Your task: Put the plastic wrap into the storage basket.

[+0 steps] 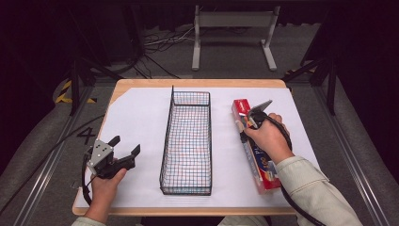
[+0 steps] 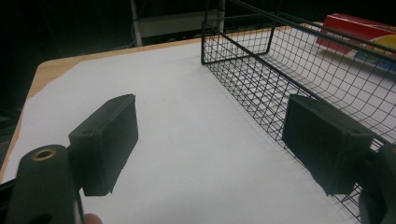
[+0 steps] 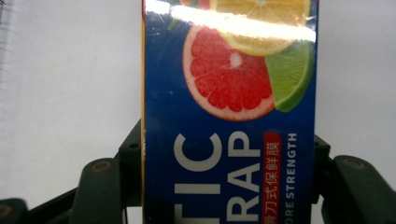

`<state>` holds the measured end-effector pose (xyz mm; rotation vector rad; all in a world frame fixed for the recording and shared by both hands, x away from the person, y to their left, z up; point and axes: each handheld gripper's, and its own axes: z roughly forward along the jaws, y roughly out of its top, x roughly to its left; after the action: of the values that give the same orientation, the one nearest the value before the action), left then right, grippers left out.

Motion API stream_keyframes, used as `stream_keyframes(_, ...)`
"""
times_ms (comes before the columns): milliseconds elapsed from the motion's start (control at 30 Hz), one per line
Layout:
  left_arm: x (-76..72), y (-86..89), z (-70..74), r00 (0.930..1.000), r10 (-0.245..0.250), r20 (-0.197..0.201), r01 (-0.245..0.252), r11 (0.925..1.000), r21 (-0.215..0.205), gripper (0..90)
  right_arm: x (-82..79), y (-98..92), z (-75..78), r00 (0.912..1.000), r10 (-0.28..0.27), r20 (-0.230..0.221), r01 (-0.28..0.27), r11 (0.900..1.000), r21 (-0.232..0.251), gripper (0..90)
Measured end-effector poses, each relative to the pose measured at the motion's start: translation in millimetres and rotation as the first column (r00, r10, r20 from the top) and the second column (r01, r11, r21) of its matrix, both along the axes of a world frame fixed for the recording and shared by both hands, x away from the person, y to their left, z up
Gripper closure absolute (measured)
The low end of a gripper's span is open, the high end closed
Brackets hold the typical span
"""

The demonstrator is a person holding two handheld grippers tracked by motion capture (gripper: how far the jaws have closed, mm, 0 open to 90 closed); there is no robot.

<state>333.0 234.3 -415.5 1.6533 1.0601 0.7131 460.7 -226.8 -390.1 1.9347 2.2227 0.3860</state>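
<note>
A long plastic wrap box (image 1: 261,165), blue and red with citrus pictures, lies on the white sheet right of the wire basket (image 1: 163,146). My right gripper (image 1: 251,123) reaches down over the box's far half and is shut on it. In the right gripper view the box (image 3: 229,93) runs up between the black pads (image 3: 133,158), which press on its two long sides. My left gripper (image 1: 125,145) is held near the table's front left, open, with nothing between its jaws. From the left gripper view (image 2: 215,140) the basket (image 2: 261,88) stands just to the right.
The black wire basket stands lengthwise in the middle of the table and holds nothing. White paper (image 1: 136,117) covers the wooden tabletop (image 1: 188,83). A metal stand (image 1: 233,21) and cables sit on the floor beyond the far edge.
</note>
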Motion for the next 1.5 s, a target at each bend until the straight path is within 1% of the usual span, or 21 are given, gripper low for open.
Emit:
stream_keyframes(133, -0.5, 1.3, 0.5, 1.0, 0.003, 0.0, -0.003, 1.0, 0.004, 18.9, -0.1, 0.8, 9.3, 0.9998, -0.004, 0.017, 0.004, 1.0, 0.009, 39.5)
stream_keyframes(233, -0.9, 1.1, 0.0, 1.0, 0.003, 0.002, -0.003, 1.0, 0.003, 18.9, -0.4, 1.8, 13.8, 0.9998, -0.013, 0.017, 0.013, 1.0, 0.017, 39.5)
stream_keyframes(300, -1.7, 0.8, -0.2, 1.0, 0.003, 0.0, -0.003, 1.0, 0.005, 18.9, -0.4, 1.8, 16.8, 0.9997, -0.006, 0.023, 0.006, 1.0, 0.015, 39.5)
stream_keyframes(433, -2.8, -0.2, 1.3, 1.0, 0.004, 0.002, -0.004, 1.0, 0.002, 19.0, -1.3, 3.1, 24.6, 0.9992, -0.022, 0.033, 0.021, 1.0, 0.018, 39.5)
stream_keyframes(500, -1.9, -1.7, 1.5, 1.0, 0.0, 0.002, 0.0, 1.0, 0.005, 19.0, -2.6, 4.9, 31.7, 0.9989, -0.031, 0.035, 0.03, 0.999, 0.026, 39.5)
stream_keyframes(533, -2.8, -3.0, 0.2, 0.9999, -0.015, 0.004, 0.015, 0.9997, 0.017, 18.9, -2.8, 5.3, 34.0, 0.9988, -0.03, 0.039, 0.029, 0.999, 0.025, 39.5)
stream_keyframes(567, -2.8, -3.0, 0.2, 0.9999, -0.015, 0.004, 0.015, 0.9997, 0.017, 18.9, -2.8, 5.3, 34.0, 0.9988, -0.03, 0.039, 0.029, 0.999, 0.025, 39.5)
stream_keyframes(600, -4.6, -3.7, -0.4, 0.9998, -0.017, 0.012, 0.016, 0.999, 0.041, 18.9, -2.9, 5.9, 35.6, 0.9986, -0.032, 0.042, 0.031, 0.999, 0.028, 39.5)
stream_keyframes(700, -7.5, -3.2, 0.9, 0.9996, -0.027, 0.01, 0.027, 0.9993, 0.027, 18.9, -0.9, 8.7, 42.8, 0.9986, -0.035, 0.04, 0.034, 0.999, 0.031, 39.5)
stream_keyframes(800, -7.7, -6.0, 1.0, 0.999, -0.044, 0.009, 0.044, 0.9985, 0.033, 18.9, 0.6, 10.8, 46.2, 0.9984, -0.044, 0.036, 0.043, 0.999, 0.031, 39.5)
stream_keyframes(867, -7.6, -8.5, 0.3, 0.9982, -0.06, 0.005, 0.059, 0.997, 0.049, 18.7, 1.0, 14.6, 51.0, 0.9983, -0.046, 0.037, 0.045, 0.999, 0.025, 39.5)
stream_keyframes(933, -7.6, -9.4, 0.2, 0.9984, -0.057, -0.001, 0.057, 0.9963, 0.065, 18.7, 0.0, 20.3, 55.9, 0.9975, -0.058, 0.04, 0.057, 0.998, 0.028, 39.5)
stream_keyframes(1000, -7.8, -8.4, 1.7, 0.9985, -0.055, -0.001, 0.055, 0.9965, 0.064, 18.7, -0.9, 27.6, 61.3, 0.9974, -0.058, 0.041, 0.057, 0.998, 0.04, 39.5)
stream_keyframes(1033, -8.2, -7.1, 2.8, 0.9989, -0.048, 0.002, 0.048, 0.9969, 0.063, 18.7, -1.2, 30.4, 63.0, 0.9974, -0.061, 0.038, 0.059, 0.997, 0.042, 39.5)
stream_keyframes(1100, -9.4, -3.5, 4.1, 0.999, -0.044, -0.005, 0.044, 0.9984, 0.037, 18.7, -1.3, 39.2, 67.5, 0.9977, -0.058, 0.036, 0.056, 0.998, 0.04, 39.5)
stream_keyframes(1167, -10.8, 1.3, 3.6, 0.9986, -0.047, -0.023, 0.047, 0.9985, -0.029, 18.7, -1.4, 47.3, 70.8, 0.9988, -0.039, 0.03, 0.038, 0.999, 0.038, 39.5)
stream_keyframes(1200, -11.5, 4.3, 3.0, 0.9978, -0.053, -0.041, 0.05, 0.9964, -0.068, 18.7, -1.6, 50.6, 72.4, 0.9994, -0.026, 0.023, 0.025, 0.999, 0.039, 39.5)
stream_keyframes(1233, -12.0, 5.6, 2.2, 0.9975, -0.051, -0.049, 0.046, 0.9944, -0.095, 18.7, -1.9, 55.7, 74.3, 0.9995, -0.029, 0.015, 0.029, 0.999, 0.041, 39.5)
stream_keyframes(1300, -12.6, 6.3, 2.1, 0.9973, -0.05, -0.055, 0.044, 0.9943, -0.097, 18.7, -1.9, 58.5, 75.4, 0.9997, -0.021, 0.016, 0.02, 0.999, 0.042, 39.5)
stream_keyframes(1367, -14.2, 3.8, 2.1, 0.998, -0.042, -0.047, 0.038, 0.9959, -0.083, 18.7, -1.8, 64.8, 78.4, 0.9996, -0.024, 0.016, 0.023, 0.998, 0.051, 39.5)
stream_keyframes(1500, -17.5, -4.5, 4.3, 0.9985, -0.049, -0.025, 0.048, 0.9984, -0.03, 18.7, -1.3, 74.8, 85.0, 0.9991, -0.035, 0.023, 0.034, 0.998, 0.056, 39.5)
